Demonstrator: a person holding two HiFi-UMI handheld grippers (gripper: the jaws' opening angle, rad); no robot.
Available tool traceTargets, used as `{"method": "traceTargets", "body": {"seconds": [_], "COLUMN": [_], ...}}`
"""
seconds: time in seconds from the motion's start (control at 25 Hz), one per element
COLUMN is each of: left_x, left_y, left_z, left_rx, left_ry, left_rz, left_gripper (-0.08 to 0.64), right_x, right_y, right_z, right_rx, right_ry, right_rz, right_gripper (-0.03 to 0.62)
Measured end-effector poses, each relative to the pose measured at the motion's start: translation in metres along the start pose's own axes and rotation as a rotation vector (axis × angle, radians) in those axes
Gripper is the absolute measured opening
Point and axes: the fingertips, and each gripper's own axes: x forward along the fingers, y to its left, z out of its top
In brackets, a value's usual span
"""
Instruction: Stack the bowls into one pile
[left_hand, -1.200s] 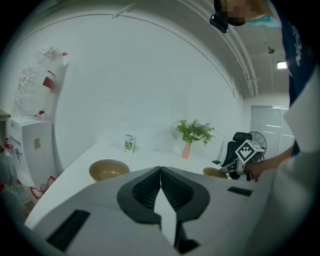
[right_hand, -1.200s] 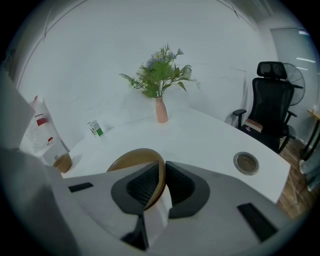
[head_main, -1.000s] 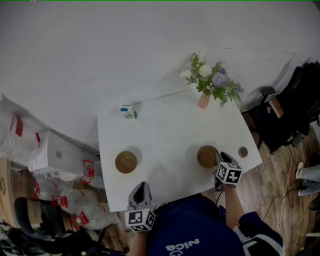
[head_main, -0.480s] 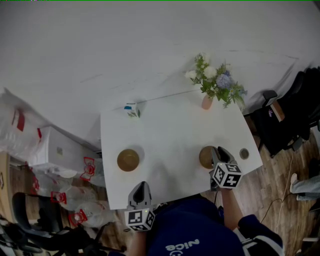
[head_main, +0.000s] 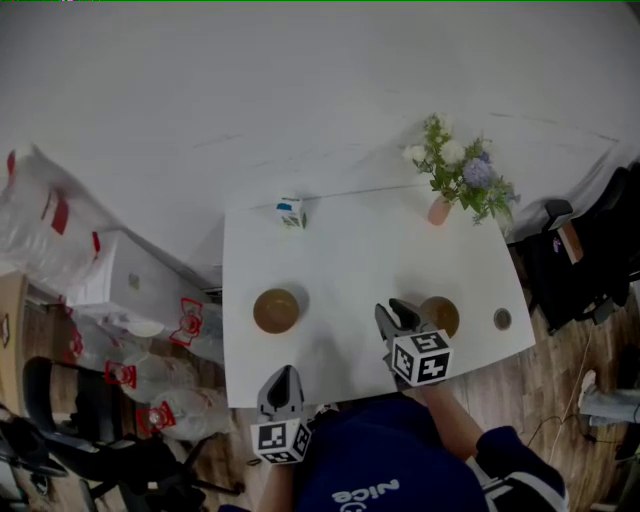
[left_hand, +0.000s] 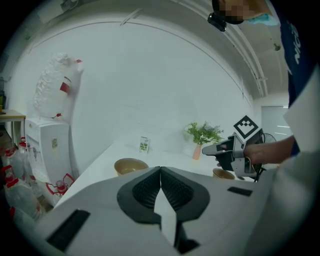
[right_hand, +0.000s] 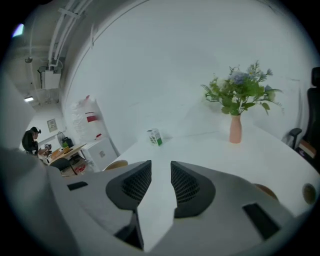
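Two tan bowls stand apart on the white table (head_main: 340, 270). The left bowl (head_main: 276, 311) (left_hand: 131, 166) (right_hand: 116, 165) is in front of my left gripper (head_main: 284, 376) (left_hand: 160, 170), which hangs over the near table edge with its jaws shut and empty. The right bowl (head_main: 442, 315) (left_hand: 223, 173) (right_hand: 265, 190) sits just right of my right gripper (head_main: 395, 316) (right_hand: 161, 172) (left_hand: 235, 150). That gripper hovers between the two bowls; its jaws are opening and nothing is between them.
A pink vase of flowers (head_main: 440, 209) (right_hand: 235, 129) stands at the table's far right corner. A small carton (head_main: 291, 212) (right_hand: 155, 137) stands at the far left edge. A small round disc (head_main: 502, 319) lies near the right edge. Bags and a white box (head_main: 130, 290) sit on the floor at left.
My right gripper has left the right bowl, moving left and a little up toward the table's middle, with its jaws spreading. The left gripper has hardly shifted.
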Motion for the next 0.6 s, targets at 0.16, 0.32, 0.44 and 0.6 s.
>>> {"method": "traceTargets", "body": {"seconds": [0.16, 0.32, 0.44, 0.6], "left_x": [-0.011, -0.021, -0.027, -0.034], "left_y": [0.014, 0.026, 0.035, 0.042], "left_z": [0.000, -0.001, -0.002, -0.001], "left_rx": [-0.015, -0.026, -0.037, -0.044], "left_ry": [-0.012, -0.023, -0.027, -0.032], "left_rz": [0.051, 0.096, 0.126, 0.155], "left_gripper": [0.018, 0.017, 0.017, 0.017], "right_x": [0.019, 0.039, 0.055, 0.073], "right_y": [0.033, 0.062, 0.082, 0.105], "right_z": [-0.010, -0.014, -0.013, -0.013], "right_rx": [-0.039, -0.081, -0.108, -0.128], "right_ry": [0.044, 0.074, 0.089, 0.114], "right_rz": [0.085, 0.160, 0.214, 0.268], "right_gripper": [0.137, 0.137, 0.137, 0.137]}}
